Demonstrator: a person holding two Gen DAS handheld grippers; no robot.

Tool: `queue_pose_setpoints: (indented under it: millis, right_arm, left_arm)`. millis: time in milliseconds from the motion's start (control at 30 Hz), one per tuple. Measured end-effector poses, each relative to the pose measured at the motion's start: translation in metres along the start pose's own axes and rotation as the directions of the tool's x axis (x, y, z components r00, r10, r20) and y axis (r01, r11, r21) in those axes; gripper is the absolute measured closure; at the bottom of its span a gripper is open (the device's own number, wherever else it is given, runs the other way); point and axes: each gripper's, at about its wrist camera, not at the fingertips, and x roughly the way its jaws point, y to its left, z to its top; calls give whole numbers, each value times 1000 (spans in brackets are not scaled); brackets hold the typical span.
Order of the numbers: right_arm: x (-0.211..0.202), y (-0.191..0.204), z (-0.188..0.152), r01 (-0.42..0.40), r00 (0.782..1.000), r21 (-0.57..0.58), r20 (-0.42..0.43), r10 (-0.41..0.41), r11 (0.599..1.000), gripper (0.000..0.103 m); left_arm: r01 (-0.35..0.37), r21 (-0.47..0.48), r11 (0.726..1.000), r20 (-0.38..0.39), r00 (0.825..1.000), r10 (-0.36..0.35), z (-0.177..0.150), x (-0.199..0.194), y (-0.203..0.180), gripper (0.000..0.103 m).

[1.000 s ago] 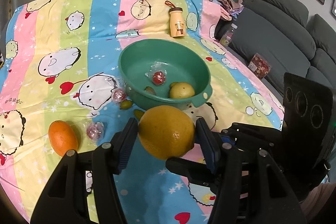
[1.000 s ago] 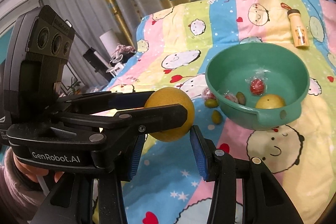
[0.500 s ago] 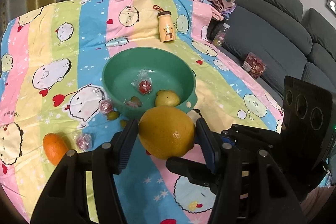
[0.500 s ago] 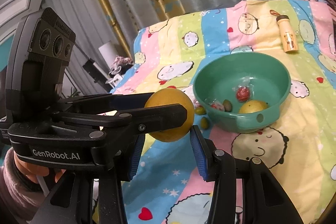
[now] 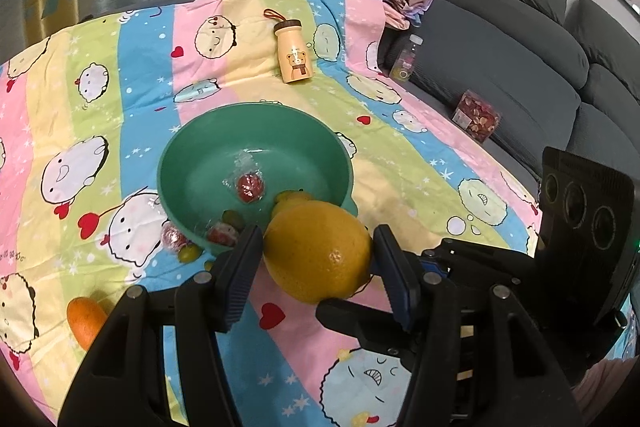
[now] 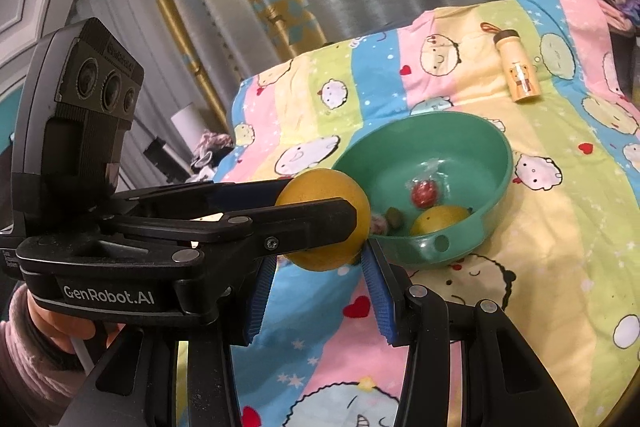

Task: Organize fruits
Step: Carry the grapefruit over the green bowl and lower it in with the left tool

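Task approx. half done: orange (image 5: 85,319) & wrapped fruit (image 5: 173,237) w/ small green ones still out on tabletop (image 5: 400,163) at left, several pcs already in green bowl (image 5: 176,151), left claw (image 5: 318,265) clenched on big yellow citrus (image 5: 318,255) just short of bowl rim, right claw (image 6: 316,287) released, empty.

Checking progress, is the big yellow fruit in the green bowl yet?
Not yet: the left gripper holds the big yellow fruit short of the green bowl.
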Motion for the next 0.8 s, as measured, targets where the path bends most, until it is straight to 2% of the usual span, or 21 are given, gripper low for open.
queue_pose_setpoints:
  millis: [467, 800]
  right_arm:
    - [11, -21, 10, 0, 1000, 7, 11, 0, 1000, 56]
    - [24, -33, 40, 16, 999, -19, 41, -16, 1000, 56]
  left_arm:
    - [-6, 4, 1000, 4, 1000, 6, 15, 21, 6, 46]
    - [4, -8, 1000, 39, 999, -3, 45, 31, 19, 45]
